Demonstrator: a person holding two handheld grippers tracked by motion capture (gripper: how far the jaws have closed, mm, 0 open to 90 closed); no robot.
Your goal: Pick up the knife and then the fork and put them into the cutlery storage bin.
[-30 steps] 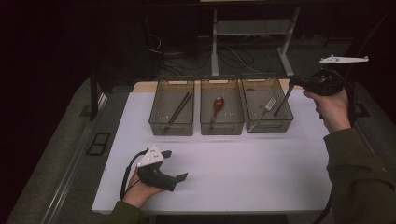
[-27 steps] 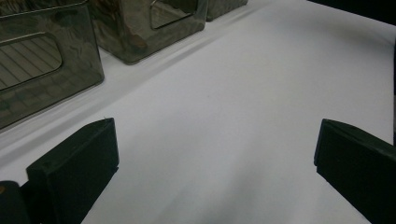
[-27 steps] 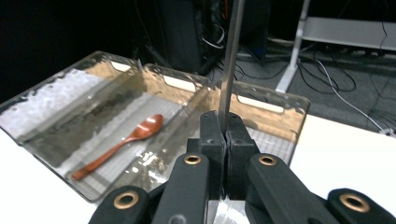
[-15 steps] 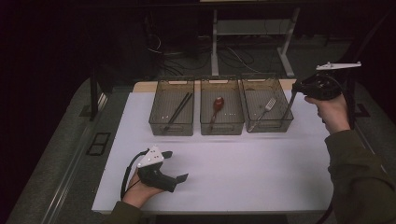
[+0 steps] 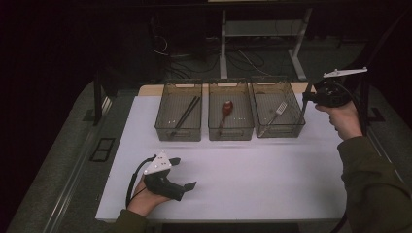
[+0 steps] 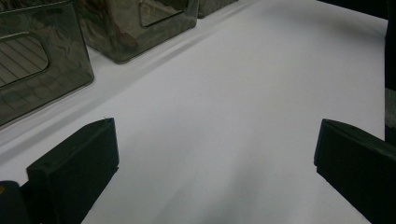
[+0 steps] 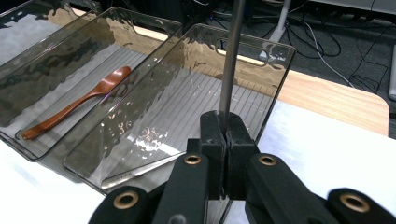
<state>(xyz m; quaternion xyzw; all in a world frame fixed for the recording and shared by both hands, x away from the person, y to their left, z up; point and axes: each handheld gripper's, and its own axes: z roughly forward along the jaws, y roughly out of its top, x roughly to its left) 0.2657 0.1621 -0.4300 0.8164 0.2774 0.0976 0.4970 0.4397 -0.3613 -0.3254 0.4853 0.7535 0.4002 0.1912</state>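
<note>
Right tongs [image 7: 223,140] are clamping a thin grey metal rod [image 7: 229,60], holding it upright just at the near right corner of the right bin [image 5: 290,127], where a fork [image 5: 276,112] is lying. Left tongs [image 6: 215,158] are resting wide apart, holding nothing, on the white table [image 5: 252,179], well apart from the bins

Three smoked bins [image 5: 231,130] stand in a row across the upper middle of the high view. The white mat [image 5: 252,187] below them, lower centre and right, lies open for passage.
</note>
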